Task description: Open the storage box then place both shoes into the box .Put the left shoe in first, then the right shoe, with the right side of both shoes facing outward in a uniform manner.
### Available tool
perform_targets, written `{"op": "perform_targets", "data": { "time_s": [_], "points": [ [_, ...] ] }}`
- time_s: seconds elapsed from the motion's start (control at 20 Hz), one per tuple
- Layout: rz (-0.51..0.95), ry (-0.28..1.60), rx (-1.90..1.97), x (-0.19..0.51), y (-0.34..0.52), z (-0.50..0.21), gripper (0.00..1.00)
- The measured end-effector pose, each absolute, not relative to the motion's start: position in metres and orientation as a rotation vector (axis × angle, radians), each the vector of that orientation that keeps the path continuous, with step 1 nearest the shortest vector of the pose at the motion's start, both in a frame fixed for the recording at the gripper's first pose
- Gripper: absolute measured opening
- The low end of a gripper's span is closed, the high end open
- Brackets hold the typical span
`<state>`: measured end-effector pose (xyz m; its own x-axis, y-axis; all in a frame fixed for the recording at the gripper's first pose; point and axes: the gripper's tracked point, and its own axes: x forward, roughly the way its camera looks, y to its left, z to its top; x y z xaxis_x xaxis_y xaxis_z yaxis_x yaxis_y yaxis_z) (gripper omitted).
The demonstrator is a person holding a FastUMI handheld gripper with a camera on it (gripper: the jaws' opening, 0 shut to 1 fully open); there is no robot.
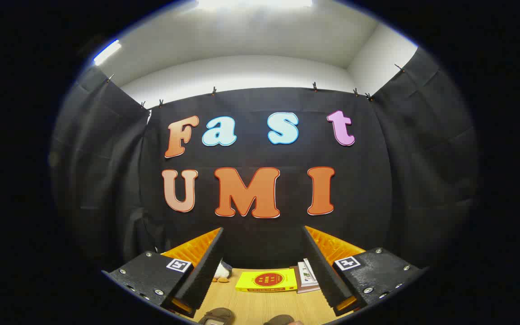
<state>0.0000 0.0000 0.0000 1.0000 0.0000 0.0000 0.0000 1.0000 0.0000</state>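
Gripper view: the gripper [263,266] is held level above a wooden table [264,304], its two fingers spread wide apart with nothing between them. Just below and nearer than the fingers, the tops of two brown shoes peek into sight, the left shoe [217,316] slightly more exposed than the right shoe [280,320]. Farther off, between the fingers, a yellow box [266,280] lies flat on the table, with a stack of booklets [307,275] just to its right and a small plush toy [221,272] by the left finger, against the booth's dark wall. The storage box cannot be made out here. By this look the task is at its start: nothing opened, nothing grasped. The next move likely calls for tilting down to find the storage box and its lid before touching either shoe.
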Motion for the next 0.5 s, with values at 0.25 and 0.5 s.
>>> {"op": "perform_targets", "data": {
  "time_s": [0.25,0.5],
  "points": [
    [0.031,-0.005,-0.009,0.005,0.015,0.003,0.99],
    [0.069,0.013,-0.014,0.011,0.033,0.0,0.99]
  ]
}}
